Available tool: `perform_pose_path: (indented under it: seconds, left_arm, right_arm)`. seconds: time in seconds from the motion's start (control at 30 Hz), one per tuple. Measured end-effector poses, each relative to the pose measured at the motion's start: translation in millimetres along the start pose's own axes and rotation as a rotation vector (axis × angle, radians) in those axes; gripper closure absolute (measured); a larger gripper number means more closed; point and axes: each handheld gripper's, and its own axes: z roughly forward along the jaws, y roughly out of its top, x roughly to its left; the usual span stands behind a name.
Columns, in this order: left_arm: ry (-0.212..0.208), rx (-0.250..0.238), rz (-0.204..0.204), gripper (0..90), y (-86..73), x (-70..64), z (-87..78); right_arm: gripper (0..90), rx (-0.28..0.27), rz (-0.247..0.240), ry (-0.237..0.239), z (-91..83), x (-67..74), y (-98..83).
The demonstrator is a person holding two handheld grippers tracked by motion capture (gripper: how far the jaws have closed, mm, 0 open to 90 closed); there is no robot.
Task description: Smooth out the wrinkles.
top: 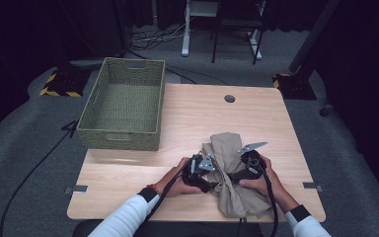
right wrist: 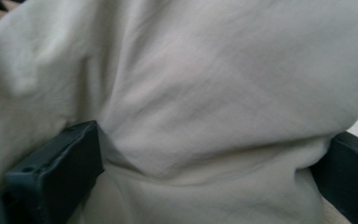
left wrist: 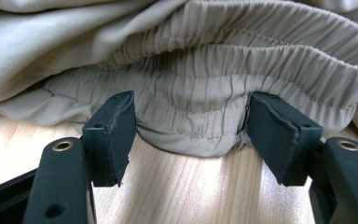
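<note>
1. A crumpled beige garment (top: 232, 173) with a gathered elastic waistband lies on the light wooden worktop (top: 197, 118), at the near edge and right of centre.

2. The left gripper (top: 201, 171) sits against the garment's left side, held in the person's left hand (top: 173, 181). In the left gripper view its fingers (left wrist: 114, 130) stand well apart with the waistband (left wrist: 205, 112) bulging between them. The right-hand finger in that view touches the cloth at its inner face; the other stands just clear of it. The fingers are spread and do not clamp the cloth.

3. The right gripper (top: 246, 165) presses in from the garment's right side, held in the person's right hand (top: 261, 180). In the right gripper view its fingers (right wrist: 60, 163) stand wide, with a thick fold of the fabric (right wrist: 191, 116) bunched between them and lying against both. Whether they squeeze the cloth or merely bracket it cannot be told from the pictures.

4. The two grippers face one another across the bundle, close together, with the cloth bunched between them.

5. A green woven basket (top: 123, 101) stands on the far left corner of the worktop, well apart from the garment.

6. A round cable hole (top: 229, 98) sits near the far edge of the worktop.
</note>
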Motion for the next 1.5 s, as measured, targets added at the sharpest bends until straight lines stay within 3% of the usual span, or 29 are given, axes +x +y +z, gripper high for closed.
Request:
perform_pose_path:
  seconds: [0.13,0.23,0.47,0.73,0.83,0.97,1.1,1.17,1.23,1.27,1.37,1.43,1.47,1.5]
  left_arm:
    - [0.000,-0.002,-0.001,33.2,-0.3,0.0,0.0]
    - [0.000,-0.002,-0.001,33.2,-0.4,0.0,0.0]
    - [0.001,-0.001,-0.004,33.2,-0.6,-0.1,-0.2]
    - [0.000,-0.006,-0.009,32.1,-3.9,0.5,-3.1]
    - [0.000,0.001,-0.021,25.8,-7.4,2.3,-7.0]
    - [-0.012,-0.020,-0.044,19.9,-13.0,5.1,-21.7]
    - [0.030,-0.024,-0.040,18.4,-18.9,1.6,-40.3]
    - [0.049,-0.015,-0.050,17.1,-33.0,-2.1,-57.7]
    - [0.054,-0.011,-0.068,17.0,-40.1,-3.0,-62.9]
    - [0.088,0.011,-0.074,16.7,-55.0,-4.2,-72.5]
    - [0.112,0.013,-0.103,16.5,-78.9,-3.1,-84.9]
    - [0.116,0.019,-0.124,16.8,-86.0,-1.3,-88.2]
    - [0.100,0.016,-0.151,16.7,-96.7,2.6,-93.5]
    - [0.103,0.005,-0.154,16.2,-102.8,4.5,-98.0]
  right_arm:
    - [22.7,0.011,-0.050,0.028,1.5,10.1,5.4]
    - [38.0,0.013,-0.064,0.075,0.9,13.8,6.7]
    - [53.6,0.009,-0.085,0.118,1.1,15.5,6.1]
    - [62.5,-0.033,-0.122,0.098,-5.2,17.7,2.1]
    - [63.6,-0.057,-0.117,0.099,-9.8,15.7,-1.1]
    - [64.0,-0.068,-0.111,0.085,-16.1,10.7,-4.4]
    - [64.1,-0.082,-0.113,0.061,-23.3,4.9,-8.5]
    - [64.1,-0.088,-0.106,0.047,-26.0,1.5,-10.2]
    - [64.1,-0.091,-0.099,0.045,-27.8,-0.9,-11.2]
    - [64.1,-0.098,-0.095,0.035,-30.8,-3.2,-12.5]
    - [64.0,-0.105,-0.095,0.026,-33.9,-5.3,-13.4]
    - [64.1,-0.107,-0.095,0.018,-36.2,-7.5,-13.8]
    - [64.1,-0.112,-0.091,0.020,-37.1,-8.9,-14.2]
    - [64.0,-0.113,-0.086,0.020,-37.7,-9.7,-14.5]
